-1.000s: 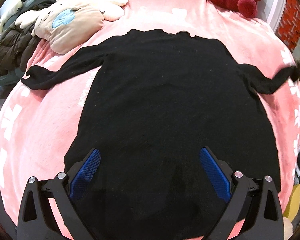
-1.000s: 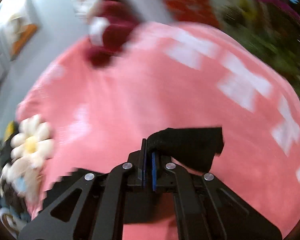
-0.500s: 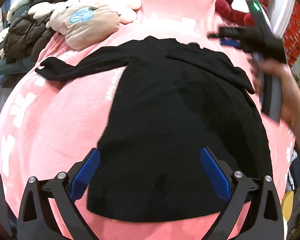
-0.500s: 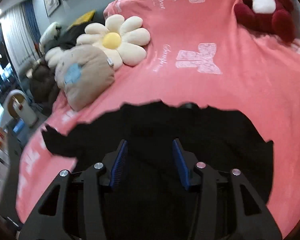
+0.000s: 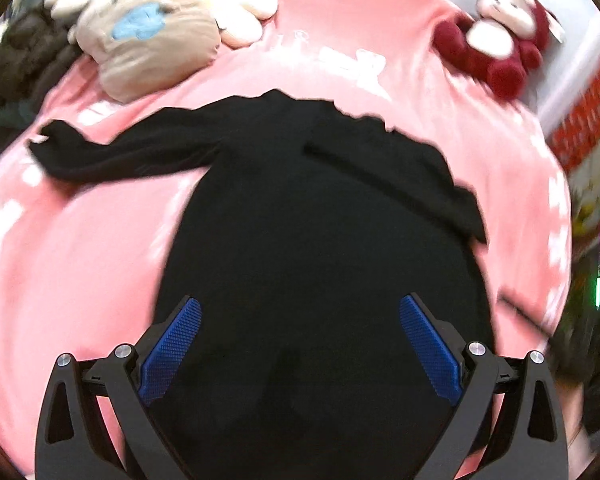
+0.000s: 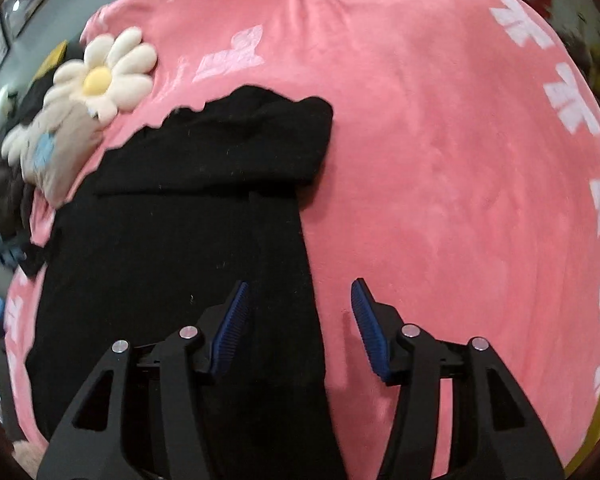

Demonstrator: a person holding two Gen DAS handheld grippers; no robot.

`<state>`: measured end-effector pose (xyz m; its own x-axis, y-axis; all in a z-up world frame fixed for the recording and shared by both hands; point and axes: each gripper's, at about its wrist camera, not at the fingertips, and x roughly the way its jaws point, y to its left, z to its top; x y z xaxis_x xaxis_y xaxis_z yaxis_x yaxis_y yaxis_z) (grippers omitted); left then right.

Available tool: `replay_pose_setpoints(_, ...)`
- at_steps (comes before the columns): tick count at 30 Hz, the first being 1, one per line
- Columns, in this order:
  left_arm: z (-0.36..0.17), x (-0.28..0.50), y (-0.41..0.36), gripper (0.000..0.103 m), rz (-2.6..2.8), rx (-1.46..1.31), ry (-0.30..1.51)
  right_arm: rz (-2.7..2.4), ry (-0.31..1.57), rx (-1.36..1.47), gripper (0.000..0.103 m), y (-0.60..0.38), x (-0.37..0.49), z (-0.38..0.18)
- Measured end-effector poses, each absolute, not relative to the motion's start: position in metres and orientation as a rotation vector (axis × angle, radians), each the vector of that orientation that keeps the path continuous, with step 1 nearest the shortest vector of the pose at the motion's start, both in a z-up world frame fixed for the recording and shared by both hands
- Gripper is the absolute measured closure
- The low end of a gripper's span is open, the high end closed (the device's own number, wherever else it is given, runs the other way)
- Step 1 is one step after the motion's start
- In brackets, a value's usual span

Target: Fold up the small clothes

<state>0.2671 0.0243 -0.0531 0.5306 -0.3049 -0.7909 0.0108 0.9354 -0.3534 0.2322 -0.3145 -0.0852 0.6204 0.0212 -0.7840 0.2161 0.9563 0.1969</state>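
While both grippers' fingers (image 6: 236,320) gape empty, black sweater (image 5: 320,240) lies one-sleeve-folded.

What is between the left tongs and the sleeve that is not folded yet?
Nothing visible. The left tongs hang open over the black top; the unfolded sleeve lies flat on the pink blanket, apart from the beige cushion.

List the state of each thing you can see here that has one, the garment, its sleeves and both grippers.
Black long-sleeved top: spread flat on the pink blanket.
Right sleeve: folded in across the chest.
Left sleeve: stretched out to the side, unfolded.
Left gripper: open wide, empty, above the top.
Right gripper: open, just been opening, nothing held, over the top's side edge.
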Motion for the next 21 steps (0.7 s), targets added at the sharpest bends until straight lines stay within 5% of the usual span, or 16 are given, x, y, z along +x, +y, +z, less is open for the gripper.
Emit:
replay_pose_setpoints(9, -0.090, 0.453, 0.000, 0.011, -0.099, -0.530, 1.141, -0.094, 0.904, 0.316, 0.042, -0.307, 0.203, -0.088)
replay_pose_setpoints(12, -0.104, 0.478, -0.002, 0.046, -0.078, -0.589, 1.155, -0.094, 0.917, 0.319, 0.038, -0.309, 0.200, -0.091)
replay_pose_setpoints(14, -0.109, 0.491, -0.007, 0.102, -0.189, -0.623, 1.138, -0.094, 0.915, 0.297, 0.038, -0.309, 0.205, -0.093)
replay_pose_setpoints(21, -0.077, 0.495, 0.040, 0.103, -0.078, -0.650, 0.971, -0.079, 0.890, 0.229, 0.038, -0.309, 0.254, -0.096)
